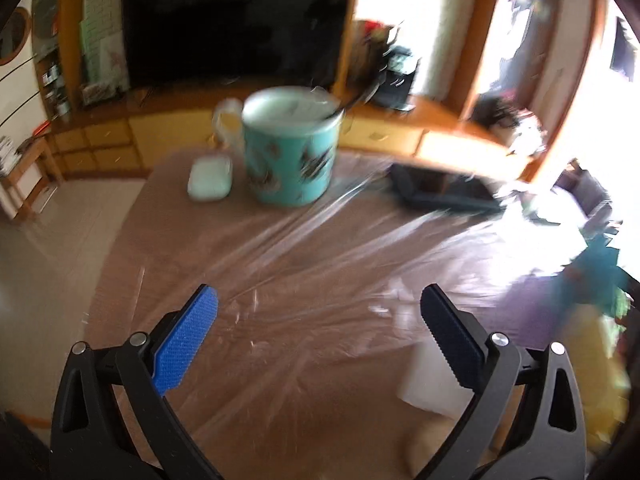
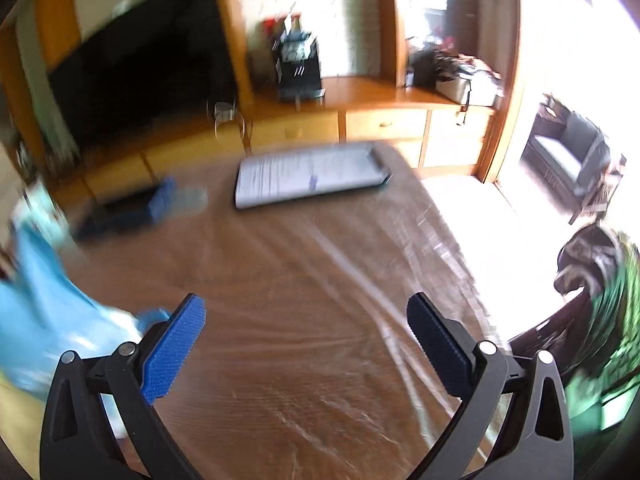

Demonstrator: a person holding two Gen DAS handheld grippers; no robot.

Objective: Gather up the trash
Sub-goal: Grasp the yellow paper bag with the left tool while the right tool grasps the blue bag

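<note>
Beside right tongs (image 2: pixel 306 324), blue wrapper (image 2: pixel 52 320).

No text is legible: the lines on the tablet screen (image 2: pixel 308 178) and the pattern on the teal mug (image 1: pixel 292 152) are too blurred to read.

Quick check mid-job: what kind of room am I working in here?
Probably a home living room: a large black flat-screen television on a long wooden drawer cabinet, and a teal patterned mug on a plastic-covered wooden table.

Home living room: television (image 1: pixel 236 20), wooden wall unit (image 2: pixel 384 120), mug (image 1: pixel 292 148) on plastic-covered table (image 1: pixel 320 260).
</note>
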